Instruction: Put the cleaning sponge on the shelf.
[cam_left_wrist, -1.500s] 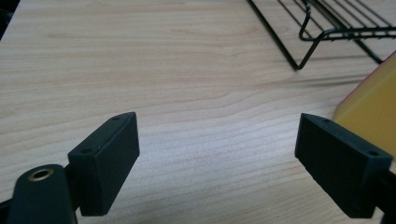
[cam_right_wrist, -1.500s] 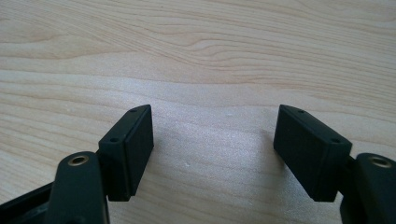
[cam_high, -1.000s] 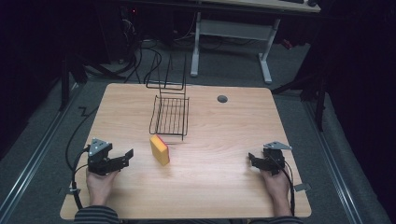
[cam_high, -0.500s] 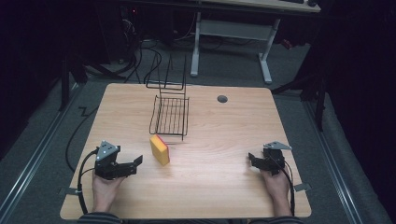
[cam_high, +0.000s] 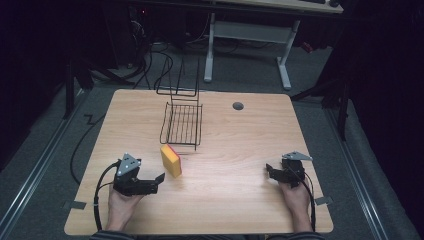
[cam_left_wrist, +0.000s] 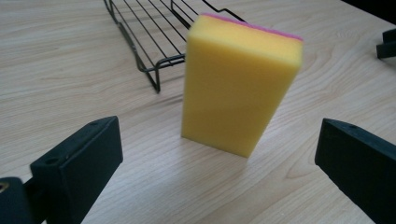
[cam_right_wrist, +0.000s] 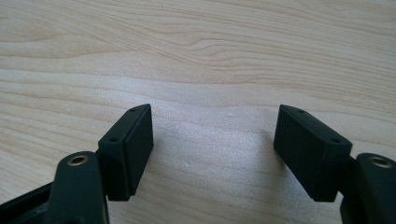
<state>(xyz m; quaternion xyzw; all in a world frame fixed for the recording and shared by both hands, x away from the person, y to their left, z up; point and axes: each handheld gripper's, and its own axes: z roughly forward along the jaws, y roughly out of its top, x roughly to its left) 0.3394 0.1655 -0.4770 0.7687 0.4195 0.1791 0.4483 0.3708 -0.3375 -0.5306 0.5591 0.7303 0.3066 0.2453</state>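
**Sponge standing free, left claw wide open in front of it**

I see the sponge (cam_high: 171, 160) standing on its long edge on the table (cam_high: 235, 200), a bit left of the middle and closer to the near edge than to the far one. It is yellow with a thin pink layer on the side turned away from my left claw. Nothing touches it.

My left gripper (cam_high: 154, 182) sits just beside the sponge, toward the near left corner, pointing at it. In the left gripper view the sponge (cam_left_wrist: 240, 84) stands upright ahead of the two black jaws, which are spread far apart, one at each side of the picture. Those jaws have just been opening, and there is nothing between the pads; the sponge is past their tips, not gripped.

Just behind the sponge lies a black wire rack (cam_high: 182, 122), reaching toward the far edge, its near end close to the sponge but apart from it.

My right gripper (cam_high: 272, 172) rests near the right edge, well away from the sponge. Its jaws stand apart over bare wood, holding nothing.
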